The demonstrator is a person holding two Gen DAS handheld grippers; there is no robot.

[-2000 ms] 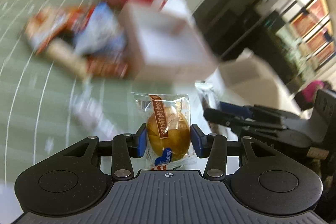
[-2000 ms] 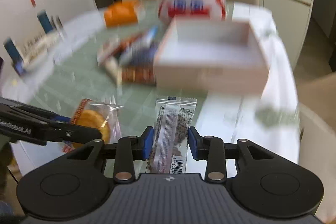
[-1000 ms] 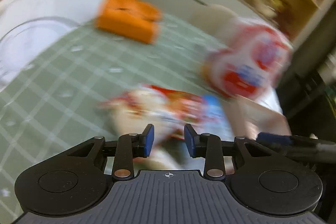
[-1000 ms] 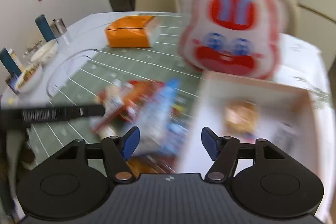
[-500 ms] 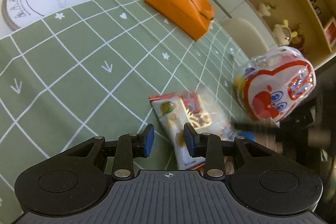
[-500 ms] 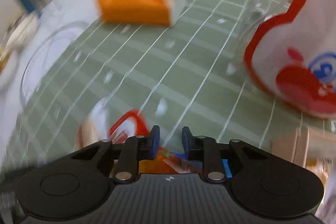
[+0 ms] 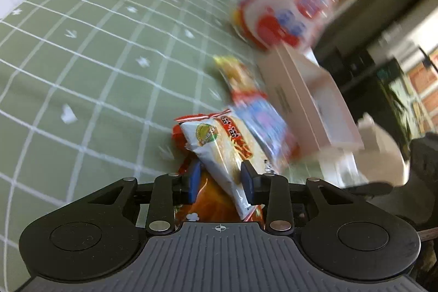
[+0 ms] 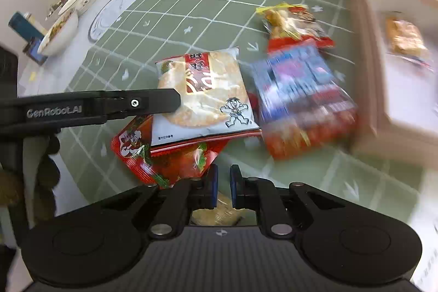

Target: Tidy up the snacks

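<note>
Green checked cloth (image 7: 82, 67) covered the counter. Left view: left tool (image 7: 220, 179) part open, jaws astride a white cracker pack (image 7: 219, 146), not pressing; white box (image 7: 309, 105) to its right. Right view: right tool (image 8: 221, 186) just closed to nearly shut, empty; cracker pack (image 8: 202, 89) atop a red packet (image 8: 169, 157), box (image 8: 397, 67) far right.
</note>
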